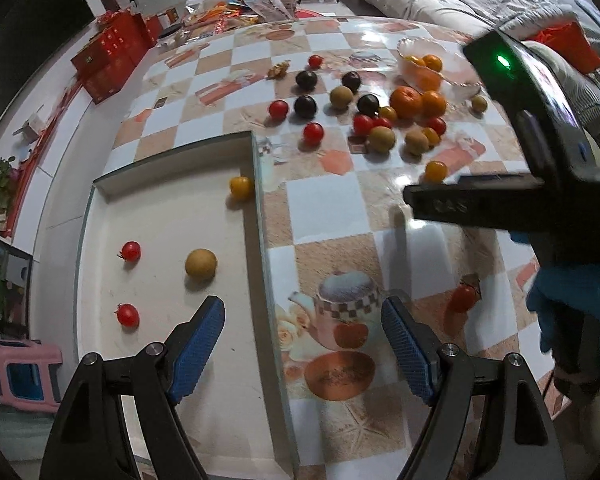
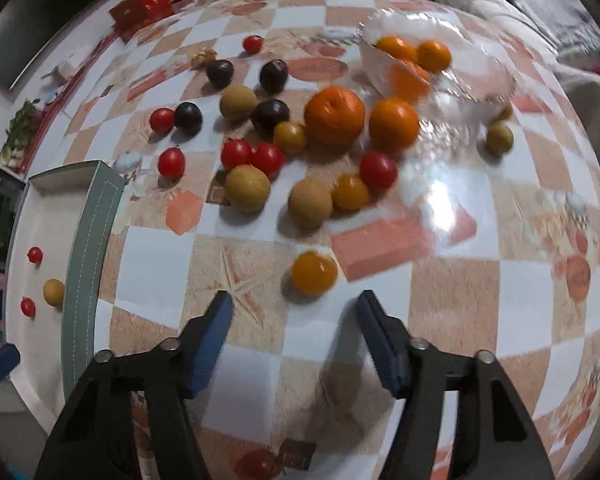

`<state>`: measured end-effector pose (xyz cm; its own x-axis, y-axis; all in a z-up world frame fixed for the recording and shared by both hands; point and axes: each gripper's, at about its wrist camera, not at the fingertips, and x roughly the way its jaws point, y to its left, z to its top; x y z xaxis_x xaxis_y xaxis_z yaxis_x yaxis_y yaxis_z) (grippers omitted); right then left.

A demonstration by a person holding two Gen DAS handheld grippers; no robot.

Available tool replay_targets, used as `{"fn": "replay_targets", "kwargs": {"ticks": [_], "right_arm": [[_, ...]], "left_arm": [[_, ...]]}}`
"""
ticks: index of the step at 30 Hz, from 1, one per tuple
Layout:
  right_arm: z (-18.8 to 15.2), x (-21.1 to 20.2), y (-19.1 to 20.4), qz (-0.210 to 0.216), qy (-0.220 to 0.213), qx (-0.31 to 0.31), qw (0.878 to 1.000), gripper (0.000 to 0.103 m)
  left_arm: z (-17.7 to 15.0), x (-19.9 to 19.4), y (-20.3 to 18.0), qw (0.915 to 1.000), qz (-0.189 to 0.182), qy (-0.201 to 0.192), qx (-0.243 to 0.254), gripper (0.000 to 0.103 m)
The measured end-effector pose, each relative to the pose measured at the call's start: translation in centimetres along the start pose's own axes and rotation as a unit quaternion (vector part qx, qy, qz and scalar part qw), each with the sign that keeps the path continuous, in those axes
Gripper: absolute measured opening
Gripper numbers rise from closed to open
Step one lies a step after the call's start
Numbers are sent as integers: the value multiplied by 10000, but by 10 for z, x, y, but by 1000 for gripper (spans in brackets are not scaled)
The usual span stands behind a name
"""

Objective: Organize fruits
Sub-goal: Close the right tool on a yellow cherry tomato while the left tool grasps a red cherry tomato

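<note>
The left gripper (image 1: 303, 330) points steeply down over the right wall of the tray (image 1: 260, 216). Its jaws stand wide and hold nothing. One blue pad (image 1: 198, 346) is over the tray floor; the other is over the tablecloth (image 1: 320, 200).

The tray holds two red tomatoes (image 1: 129, 315), a tan fruit (image 1: 201, 264) and, in the far right corner against the wall, a yellow tomato (image 1: 240, 187).

The right gripper (image 2: 296, 322) points down at the tablecloth. Its jaws stand partly open and grip nothing. An orange-yellow tomato (image 2: 314, 272) lies just beyond the fingertips, apart from both pads. A gloved hand (image 1: 576, 300) holds this gripper. Below the gripper lies another red tomato (image 2: 258, 463), blurred.

Farther out, the loose fruit forms a cluster in the middle of the table:
- tan fruits (image 2: 247, 188), some touching red tomatoes (image 2: 236, 154);
- small yellow fruits (image 2: 350, 192);
- two oranges (image 2: 334, 115), side by side;
- four dark plums (image 2: 270, 114), behind and left of the oranges.

Beyond the oranges stands a glass bowl (image 2: 476, 80) with more oranges in it. Two small tan fruits (image 2: 499, 138) lie near its right side. Red boxes (image 1: 108, 60) stand past the far left edge of the table.
</note>
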<state>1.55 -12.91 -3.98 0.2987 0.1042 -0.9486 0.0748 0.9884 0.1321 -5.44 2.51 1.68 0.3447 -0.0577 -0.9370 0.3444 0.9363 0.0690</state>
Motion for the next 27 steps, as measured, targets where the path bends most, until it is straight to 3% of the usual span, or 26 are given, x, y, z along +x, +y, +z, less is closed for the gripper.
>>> {"fn": "replay_targets", "kwargs": {"ticks": [7, 15, 27], "right_arm": [[3, 1, -3, -178, -167, -264, 9994, 26], [-1, -11, -25, -19, -306, -262, 9992, 26], [8, -1, -38, 691, 47, -421, 9967, 25]], "left_arm": [[-8, 7, -24, 9996, -252, 115, 90, 82], [-6, 21, -67, 9963, -716, 161, 452, 82], [-4, 49, -106, 9941, -734, 201, 770, 82]]}}
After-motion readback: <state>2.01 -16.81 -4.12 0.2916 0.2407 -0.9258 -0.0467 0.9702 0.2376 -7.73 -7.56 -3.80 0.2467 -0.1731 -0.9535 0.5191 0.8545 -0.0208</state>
